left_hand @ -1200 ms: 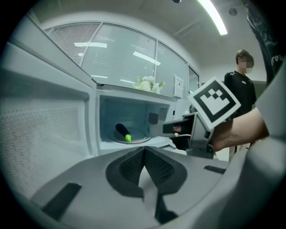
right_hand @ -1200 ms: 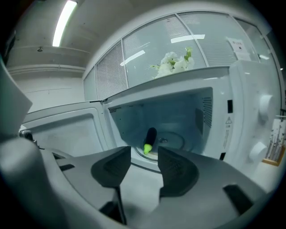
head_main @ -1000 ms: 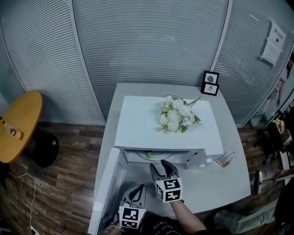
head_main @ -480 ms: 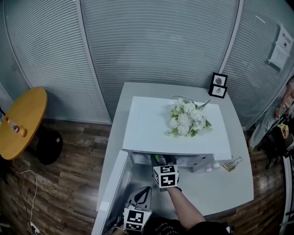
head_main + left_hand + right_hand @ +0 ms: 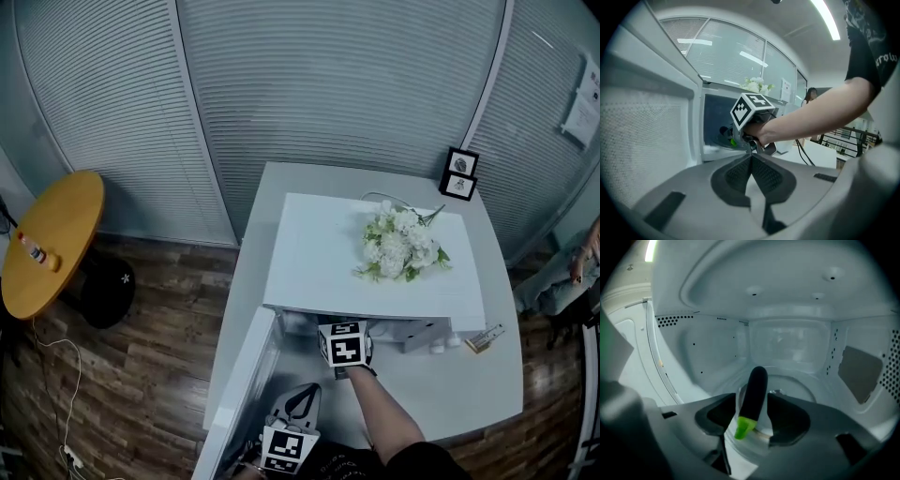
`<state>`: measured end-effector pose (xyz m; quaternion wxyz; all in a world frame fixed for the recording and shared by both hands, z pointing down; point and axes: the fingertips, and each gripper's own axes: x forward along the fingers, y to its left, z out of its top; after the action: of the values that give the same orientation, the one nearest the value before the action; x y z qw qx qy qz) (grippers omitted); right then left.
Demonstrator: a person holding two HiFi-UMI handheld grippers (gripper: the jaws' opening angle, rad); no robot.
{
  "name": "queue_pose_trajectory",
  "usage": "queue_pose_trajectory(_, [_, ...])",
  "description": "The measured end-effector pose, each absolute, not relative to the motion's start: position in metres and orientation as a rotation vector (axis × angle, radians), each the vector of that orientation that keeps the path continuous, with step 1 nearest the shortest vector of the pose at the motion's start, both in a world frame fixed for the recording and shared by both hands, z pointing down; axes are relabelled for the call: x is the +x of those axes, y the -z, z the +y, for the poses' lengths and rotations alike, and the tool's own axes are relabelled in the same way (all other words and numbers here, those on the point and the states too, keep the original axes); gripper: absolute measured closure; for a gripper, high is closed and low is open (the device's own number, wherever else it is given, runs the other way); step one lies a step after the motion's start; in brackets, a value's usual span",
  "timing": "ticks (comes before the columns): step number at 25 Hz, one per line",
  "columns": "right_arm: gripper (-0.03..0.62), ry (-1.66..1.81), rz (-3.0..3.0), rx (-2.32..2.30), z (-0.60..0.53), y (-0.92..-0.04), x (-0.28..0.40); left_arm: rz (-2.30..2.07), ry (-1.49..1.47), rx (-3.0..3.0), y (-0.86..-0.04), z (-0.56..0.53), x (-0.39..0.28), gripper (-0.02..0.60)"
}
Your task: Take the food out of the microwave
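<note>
R gripper point(image 5: 751, 397) in microwave point(image 5: 787, 333) — jaws astride eggplant point(image 5: 756, 383); L gripper point(image 5: 751, 158) jaws together

Cool, even light fills the head view, whose edges bow outward. Ceiling strip lights point(image 5: 825, 18) glare in the left gripper view (dark vignette at every corner). The microwave cavity point(image 5: 787, 348) is dim, grey, softly blurred up close.
</note>
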<state>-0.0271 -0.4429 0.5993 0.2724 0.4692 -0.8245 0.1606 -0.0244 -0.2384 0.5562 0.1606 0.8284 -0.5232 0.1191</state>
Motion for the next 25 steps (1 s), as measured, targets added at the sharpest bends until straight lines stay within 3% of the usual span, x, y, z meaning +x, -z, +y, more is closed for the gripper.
queue_pose_trajectory(14, [0.401,-0.366,-2.074,1.18,-0.442,-0.615,-0.031,-1.503,-0.322,2.342,-0.558,-0.24,-0.029,0.574])
queue_pose_trajectory(25, [0.445,-0.365,-2.101,1.214,-0.442,-0.609,-0.027,-1.492,-0.334,2.352,-0.561,-0.236,-0.028,0.574])
